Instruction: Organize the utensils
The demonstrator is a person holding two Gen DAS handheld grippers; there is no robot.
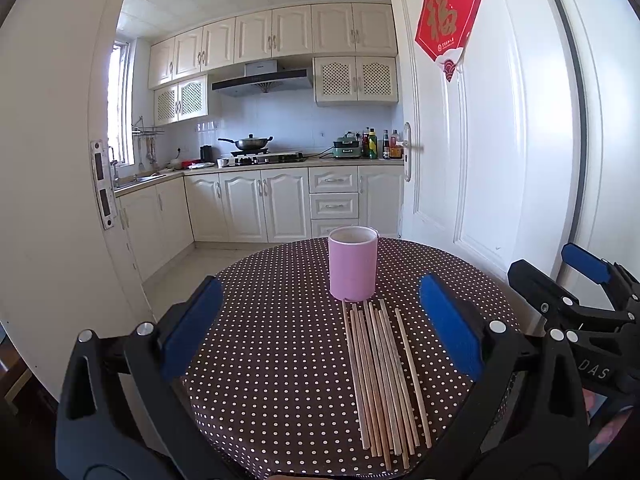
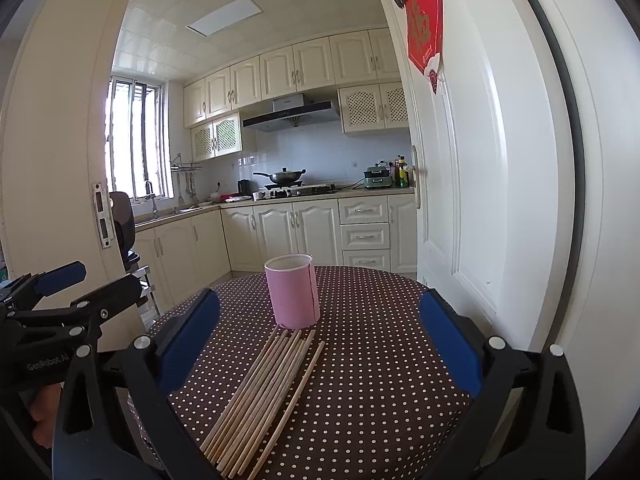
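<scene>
Chopsticks (image 1: 384, 380) lie in a loose bundle on our polka-dot table (image 1: 272, 360), their far tips just short of the pink cup (image 1: 353, 264), which stands upright at 12 o'clock from them. One stick lies slightly apart on the right side of the bundle.

Our left wrist view shows the right gripper (image 1: 560, 276) at 3 o'clock, hovering off the table edge; our right wrist view shows the left gripper (image 2: 92, 276) at 9 o'clock, with part of a hand (image 2: 44, 408) beneath it. Only the right wrist view shows the barred window (image 2: 134, 140) fully.

The near ends of the chopsticks are cut off by the frame bottom in the right view. We cannot see inside the cup.

From our left gripper (image 1: 320, 324), the bundle runs from 12 toward 5 o'clock between the spread pads; from our right gripper (image 2: 320, 340), it slants toward 7 o'clock. Both grippers stand wide and hold nothing, above the table.
</scene>
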